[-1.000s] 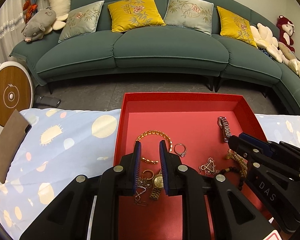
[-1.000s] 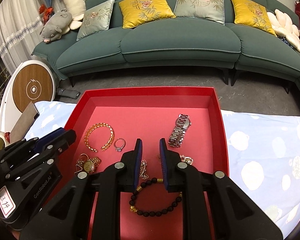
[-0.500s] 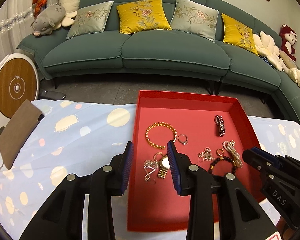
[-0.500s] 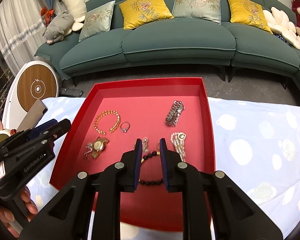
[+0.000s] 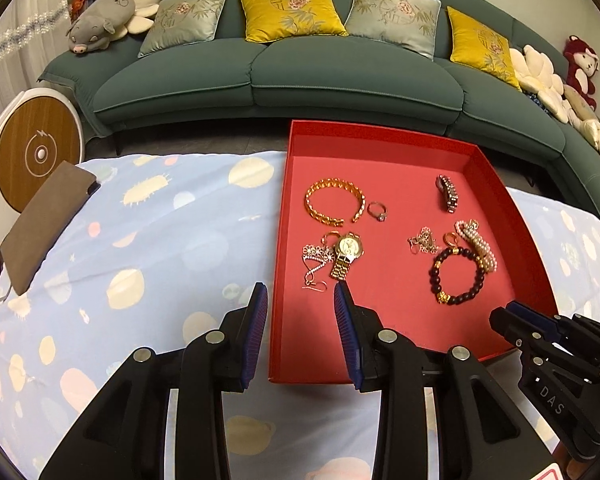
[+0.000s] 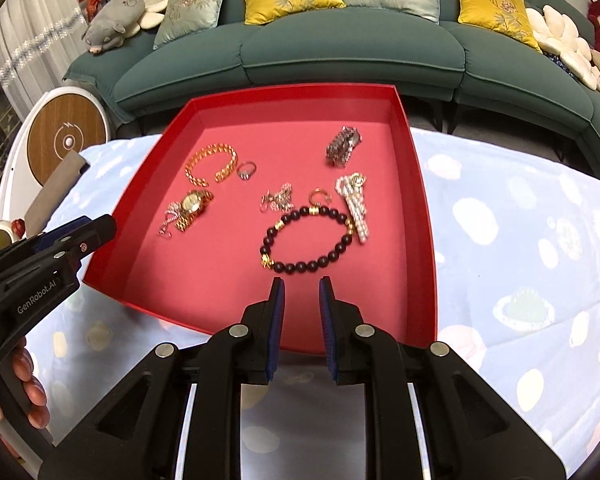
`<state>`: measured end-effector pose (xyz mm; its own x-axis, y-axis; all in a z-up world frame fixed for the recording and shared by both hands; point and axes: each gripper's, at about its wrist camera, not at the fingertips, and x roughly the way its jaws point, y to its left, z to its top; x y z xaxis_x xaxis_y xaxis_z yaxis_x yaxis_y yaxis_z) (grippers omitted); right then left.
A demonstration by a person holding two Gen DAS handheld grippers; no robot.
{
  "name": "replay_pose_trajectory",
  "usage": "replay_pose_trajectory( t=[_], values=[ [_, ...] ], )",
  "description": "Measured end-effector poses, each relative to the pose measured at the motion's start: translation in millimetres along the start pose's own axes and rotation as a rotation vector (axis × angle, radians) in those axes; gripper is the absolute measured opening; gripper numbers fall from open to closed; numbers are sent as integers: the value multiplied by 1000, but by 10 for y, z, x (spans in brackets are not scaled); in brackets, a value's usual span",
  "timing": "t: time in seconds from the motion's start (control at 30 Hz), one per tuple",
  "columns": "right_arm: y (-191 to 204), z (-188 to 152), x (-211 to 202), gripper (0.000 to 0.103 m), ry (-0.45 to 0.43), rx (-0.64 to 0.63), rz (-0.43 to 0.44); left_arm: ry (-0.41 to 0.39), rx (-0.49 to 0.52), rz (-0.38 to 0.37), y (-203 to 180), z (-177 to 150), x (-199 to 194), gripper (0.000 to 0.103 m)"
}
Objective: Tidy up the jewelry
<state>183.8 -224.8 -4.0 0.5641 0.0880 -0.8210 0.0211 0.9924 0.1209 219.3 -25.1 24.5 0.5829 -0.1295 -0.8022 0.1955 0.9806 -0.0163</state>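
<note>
Both tongs have drawn back from the red tray (image 5: 400,148): left gripper (image 5: 301,312) now spread wider, right gripper (image 6: 302,300) slightly apart, both empty. Sorting seems finished or paused.

The left gripper (image 5: 300,296) tilts steeply downward, its jaws parted with nothing between them. The right gripper (image 6: 302,286) tilts down likewise, its jaws set narrower and also empty. A hand (image 6: 18,396) wraps the left gripper's handle, fingers curled around it.
</note>
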Motion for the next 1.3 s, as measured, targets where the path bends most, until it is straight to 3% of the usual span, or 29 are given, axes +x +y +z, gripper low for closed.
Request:
replay_pose_trajectory(
  t=[0.27, 0.73, 0.97, 1.13, 1.3],
  values=[
    [-26, -94, -4, 18, -2, 15, 8, 65, 11, -4, 44, -216, 139, 34],
    [52, -476, -254, 18, 35, 47, 27, 82, 0, -22, 101, -596, -226, 33],
    [95, -498, -424, 34, -24, 46, 1, 4, 23, -2, 48, -497, -427, 33],
    [121, -453, -528, 44, -69, 33, -23, -24, 47, 6, -1, -485, -465, 47],
    [46, -470, -548, 48, -66, 68, -52, -14, 55, 10, -20, -517, -456, 52]
  ],
)
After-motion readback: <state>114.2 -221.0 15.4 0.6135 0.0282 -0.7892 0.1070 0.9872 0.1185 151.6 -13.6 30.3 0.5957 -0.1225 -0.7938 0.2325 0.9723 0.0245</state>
